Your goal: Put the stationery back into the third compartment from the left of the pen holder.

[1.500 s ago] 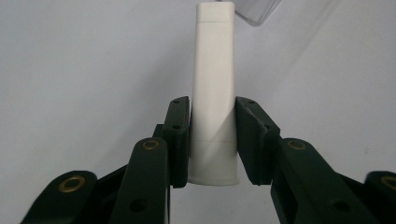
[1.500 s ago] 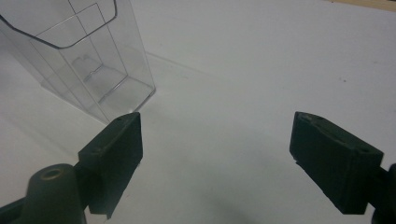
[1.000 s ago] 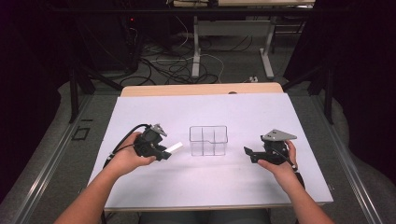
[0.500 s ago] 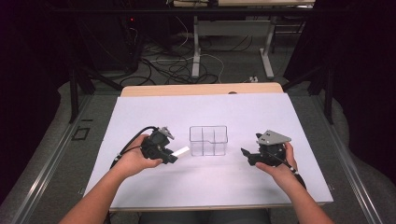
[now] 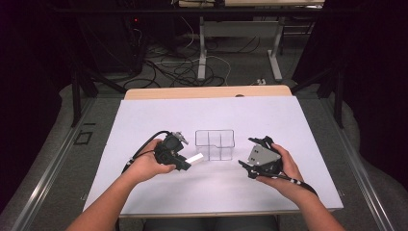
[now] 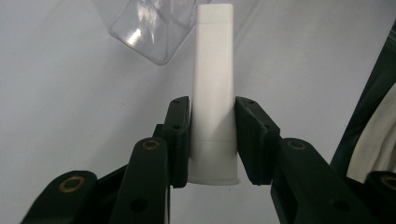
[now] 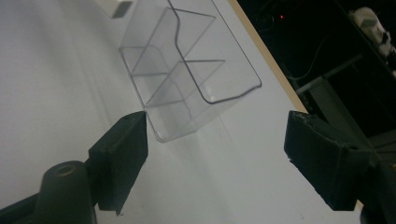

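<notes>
1. Clamping a white tube (image 6: 213, 93), the left gripper (image 5: 185, 162) has both jaws pressed against the tube's flanks; in the left gripper view the tube runs straight out past the jaw tips, its capped end farthest from the gripper.
2. Just beyond that capped end, and a little to one side of it in the left gripper view, is a corner of the clear plastic organizer (image 6: 149, 28). Nothing lies between the tube and the organizer but bare white tabletop (image 5: 159, 120).
3. Seen from the high view, the left hand (image 5: 149, 166) wraps the gripper body from behind with the forearm angled in from the bottom edge, and the tube (image 5: 194, 158) points toward the organizer's near left side, close to its wall; whether it touches cannot be told.
4. The right gripper (image 5: 248, 154) is released: its jaws stand wide apart with nothing between them but table surface.
5. Ahead of the right gripper's jaws, the organizer (image 7: 187, 74) stands on the table, its inner dividers visible, its nearest corner just beyond the tip of one jaw.
6. The right hand (image 5: 284, 166) grips its tool from the outer side, grey plate up, jaws aimed inward at the organizer (image 5: 215, 144).
7. Farther off, past the organizer, the white surface ends at a wooden table edge (image 5: 207, 91).
</notes>
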### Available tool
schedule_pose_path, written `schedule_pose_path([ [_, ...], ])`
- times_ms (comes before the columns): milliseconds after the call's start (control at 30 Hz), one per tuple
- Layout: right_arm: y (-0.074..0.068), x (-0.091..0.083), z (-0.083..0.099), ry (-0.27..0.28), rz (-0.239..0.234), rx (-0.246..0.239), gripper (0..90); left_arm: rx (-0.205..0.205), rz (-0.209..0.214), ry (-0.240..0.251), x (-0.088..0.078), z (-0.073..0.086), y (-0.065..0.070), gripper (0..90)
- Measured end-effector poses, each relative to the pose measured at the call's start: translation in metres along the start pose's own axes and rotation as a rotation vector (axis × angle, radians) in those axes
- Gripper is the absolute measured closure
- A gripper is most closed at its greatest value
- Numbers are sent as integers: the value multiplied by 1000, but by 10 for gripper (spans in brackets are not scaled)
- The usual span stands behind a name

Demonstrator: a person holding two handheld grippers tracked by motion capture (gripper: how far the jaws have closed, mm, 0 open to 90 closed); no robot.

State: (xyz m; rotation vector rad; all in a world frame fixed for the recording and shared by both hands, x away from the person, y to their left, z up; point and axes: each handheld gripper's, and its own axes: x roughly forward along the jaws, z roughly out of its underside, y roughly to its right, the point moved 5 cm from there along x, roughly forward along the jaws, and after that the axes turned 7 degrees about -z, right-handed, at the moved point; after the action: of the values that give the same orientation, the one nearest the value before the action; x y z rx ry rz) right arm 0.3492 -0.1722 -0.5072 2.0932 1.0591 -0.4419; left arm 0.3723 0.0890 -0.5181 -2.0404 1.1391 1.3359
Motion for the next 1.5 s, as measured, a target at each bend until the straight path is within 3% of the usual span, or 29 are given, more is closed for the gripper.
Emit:
schedule_pose_path([
  [200, -15, 2, -19, 8, -20, -134, 224, 16, 17, -15, 0, -7, 5, 678],
  [433, -36, 9, -38, 24, -21, -320, 309, -15, 38, -15, 2, -14, 10, 678],
  [500, -42, 12, -42, 14, -35, -397, 324, -19, 46, -7, 3, -15, 11, 678],
  [600, -49, 19, -45, -17, -35, -455, 356, -23, 61, -9, 3, -17, 14, 678],
  [633, -52, 23, -46, 1, -34, -464, 368, -25, 64, -9, 3, -18, 15, 678],
  [733, -55, 29, -48, -13, -43, -509, 390, -25, 75, -5, 3, -21, 19, 678],
  [833, -57, 34, -49, -30, -19, -517, 405, -26, 85, -7, 3, -26, 22, 678],
  [900, -58, 37, -51, -36, -27, -542, 428, -24, 94, -5, 3, -29, 24, 678],
  [933, -60, 38, -50, -41, -26, -513, 432, -25, 98, -7, 3, -30, 25, 678],
  [1000, -59, 42, -52, -44, -14, -571, 434, -25, 106, -8, 3, -34, 27, 678],
  [1233, -63, 50, -54, -84, 2, -645, 469, -30, 117, -15, 3, -43, 33, 678],
  [1500, -62, 56, -58, -103, 13, -663, 541, -28, 134, -27, 1, -52, 38, 678],
])
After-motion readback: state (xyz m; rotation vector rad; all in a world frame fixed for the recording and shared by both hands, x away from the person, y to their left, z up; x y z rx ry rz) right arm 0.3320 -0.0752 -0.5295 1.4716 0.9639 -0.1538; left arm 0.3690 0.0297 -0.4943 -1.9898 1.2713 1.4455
